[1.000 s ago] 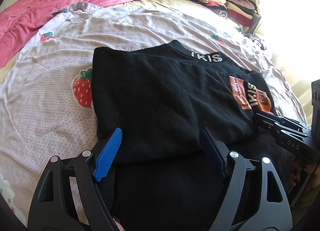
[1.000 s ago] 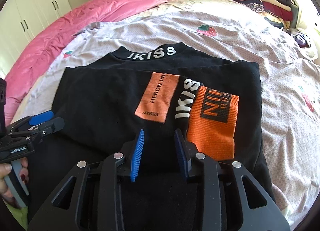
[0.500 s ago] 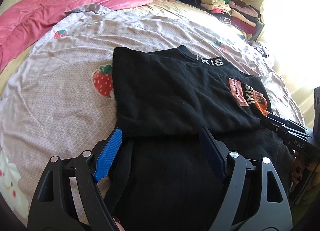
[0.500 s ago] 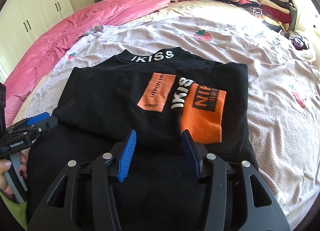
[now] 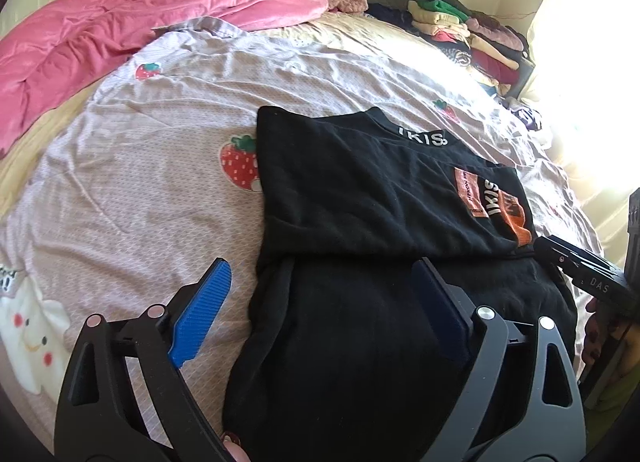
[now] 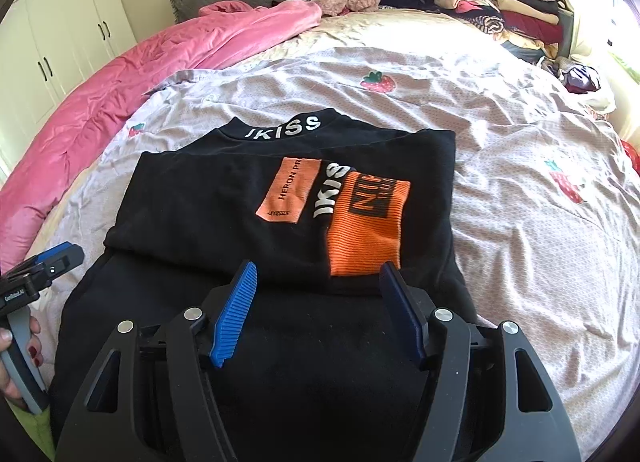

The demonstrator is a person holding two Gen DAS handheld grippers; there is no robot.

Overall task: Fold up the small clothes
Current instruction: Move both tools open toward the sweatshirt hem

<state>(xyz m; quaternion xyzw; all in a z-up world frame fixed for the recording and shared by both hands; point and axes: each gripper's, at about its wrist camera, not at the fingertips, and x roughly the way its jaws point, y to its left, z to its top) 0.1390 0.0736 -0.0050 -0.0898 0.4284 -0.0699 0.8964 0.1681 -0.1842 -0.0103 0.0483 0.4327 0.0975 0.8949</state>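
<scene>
A black sweatshirt lies on the bed, its sides folded in and its lower part still flat toward me. White "IKISS" lettering marks the collar, and an orange cuff and an orange label lie on top. My left gripper hovers over the sweatshirt's left edge, its jaws opening with nothing pinched. Just below the orange cuff my right gripper hangs above the cloth; its jaws are opening too and grip nothing. Each gripper shows at the edge of the other's view.
A pink quilt is bunched along the far left of the bed. Stacked folded clothes sit at the far right by the headboard. The strawberry-print sheet surrounds the sweatshirt. White wardrobe doors stand at the left.
Both grippers drew back and up from the folded edge. The right jaws spread from narrow to wide. The left jaws widened a little. The sweatshirt stayed where it lay.
</scene>
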